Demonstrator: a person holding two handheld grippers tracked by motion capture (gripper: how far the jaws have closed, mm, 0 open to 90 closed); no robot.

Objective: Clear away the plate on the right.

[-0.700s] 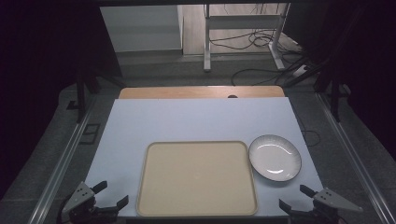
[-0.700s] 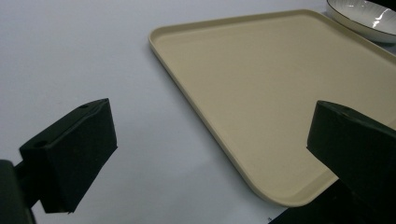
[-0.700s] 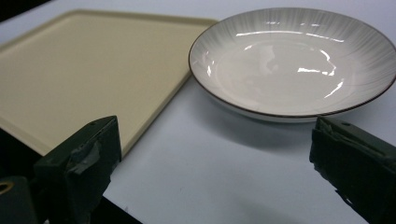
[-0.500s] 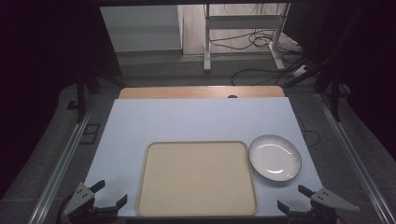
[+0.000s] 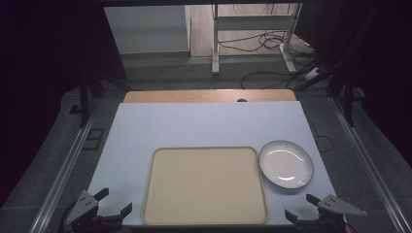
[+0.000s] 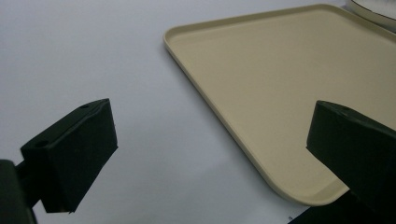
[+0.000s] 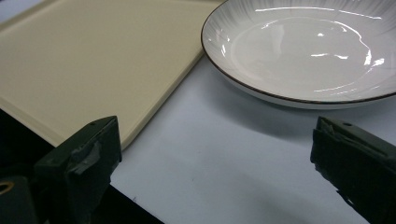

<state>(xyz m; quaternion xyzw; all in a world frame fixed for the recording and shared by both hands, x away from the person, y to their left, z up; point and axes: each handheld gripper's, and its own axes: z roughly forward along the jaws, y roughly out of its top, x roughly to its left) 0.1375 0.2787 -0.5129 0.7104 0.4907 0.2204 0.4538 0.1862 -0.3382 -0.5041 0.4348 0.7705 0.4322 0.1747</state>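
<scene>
A beige rectangular tray (image 5: pixel 204 184) lies empty on the white tabletop (image 5: pixel 194 126) near the front edge. To its right rests a white shallow plate (image 5: pixel 285 163) with a dark rim, also empty. My left gripper (image 5: pixel 114 203) hovers at the table's front left corner, jaws wide apart and empty; in the left gripper view the tray (image 6: pixel 271 88) lies ahead to the right and the plate's edge (image 6: pixel 371 8) shows far off. My right gripper (image 5: pixel 302 207) is open at the front right corner, just short of the plate (image 7: pixel 303 46) and beside the tray's corner (image 7: pixel 88 60).
A wooden strip (image 5: pixel 209 95) runs along the table's far edge. Beyond it stand a metal table frame (image 5: pixel 252 34) and loose cables (image 5: pixel 272 73) on the floor. Metal rails (image 5: pixel 63 165) flank the table on both sides.
Both grippers have drifted slightly down toward the bottom edge of the high view. The tray and plate have stayed put.
</scene>
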